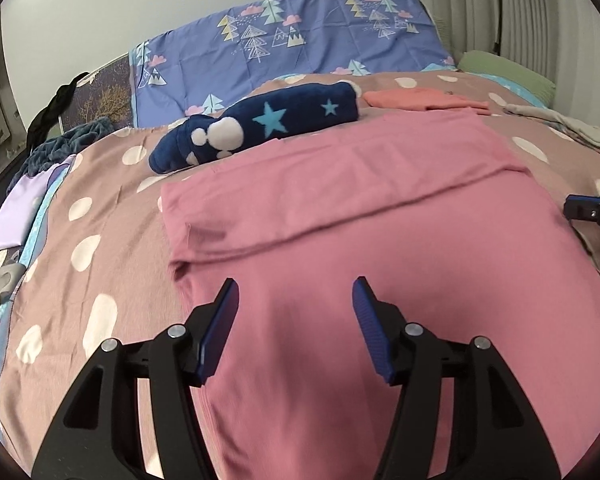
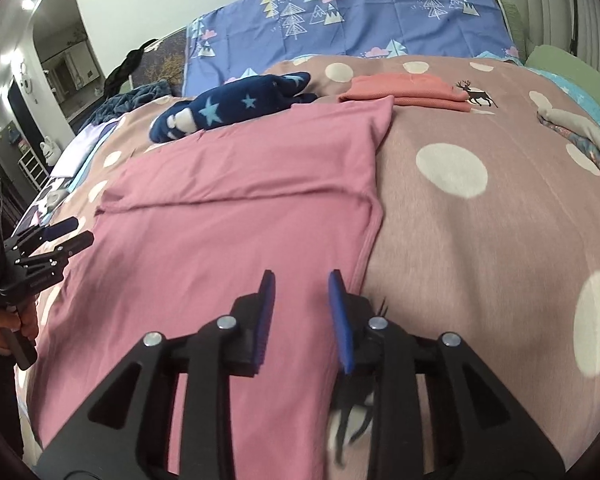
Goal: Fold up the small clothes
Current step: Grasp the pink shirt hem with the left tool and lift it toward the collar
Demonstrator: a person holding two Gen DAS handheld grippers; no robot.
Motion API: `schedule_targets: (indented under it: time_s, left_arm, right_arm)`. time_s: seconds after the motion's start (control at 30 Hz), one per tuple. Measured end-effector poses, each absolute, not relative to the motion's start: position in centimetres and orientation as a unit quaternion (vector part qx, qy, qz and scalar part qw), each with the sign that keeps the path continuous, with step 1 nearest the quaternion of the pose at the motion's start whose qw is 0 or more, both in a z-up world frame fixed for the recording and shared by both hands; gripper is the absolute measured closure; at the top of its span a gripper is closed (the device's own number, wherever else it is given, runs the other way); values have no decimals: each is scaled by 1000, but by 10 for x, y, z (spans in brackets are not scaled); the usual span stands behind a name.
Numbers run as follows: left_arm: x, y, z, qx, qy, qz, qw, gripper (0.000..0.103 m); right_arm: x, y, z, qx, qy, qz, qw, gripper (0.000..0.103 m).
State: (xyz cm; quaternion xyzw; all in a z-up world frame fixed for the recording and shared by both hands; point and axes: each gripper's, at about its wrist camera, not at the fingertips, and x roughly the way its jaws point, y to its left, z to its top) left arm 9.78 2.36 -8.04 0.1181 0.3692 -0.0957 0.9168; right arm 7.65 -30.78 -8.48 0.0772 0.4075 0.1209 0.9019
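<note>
Left gripper [image 1: 296, 300]: jaws apart, nothing between, above pink cotton garment [image 1: 380, 240].
Right gripper [image 2: 300, 292]: jaws narrowly apart, seemingly empty, over garment's right edge.
Garment: flat on dotted brown blanket [image 2: 480, 220], fold seam ahead.
Beyond: navy star-print fleece bundle [image 1: 260, 124], folded coral cloth [image 2: 404, 88].

We count one pink garment [image 1: 380, 216] spread on the bed [image 2: 480, 220], one folded coral garment [image 2: 404, 90] near its far edge, and one navy star-patterned fleece piece [image 1: 260, 124] beside it. One grey cloth heap [image 2: 580, 132] lies at the right edge. We see two claws: left claw [image 1: 296, 300] and right claw [image 2: 302, 292].
</note>
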Motion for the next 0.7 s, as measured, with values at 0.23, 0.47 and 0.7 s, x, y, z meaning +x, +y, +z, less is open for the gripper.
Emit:
schedule_targets:
  time_s: [0.23, 0.47, 0.7]
  left_arm:
    - [62, 41, -125, 104, 433, -113, 888, 37]
    - [21, 88, -105, 21, 418, -107, 902, 38]
    - [-22, 112, -119, -23, 438, -195, 877, 38]
  right_arm:
    - [52, -294, -116, 18, 440, 111, 891, 73]
    - [20, -307, -105, 42, 436, 108, 892, 64]
    - [-16, -332, -112, 93, 437, 120, 887, 64]
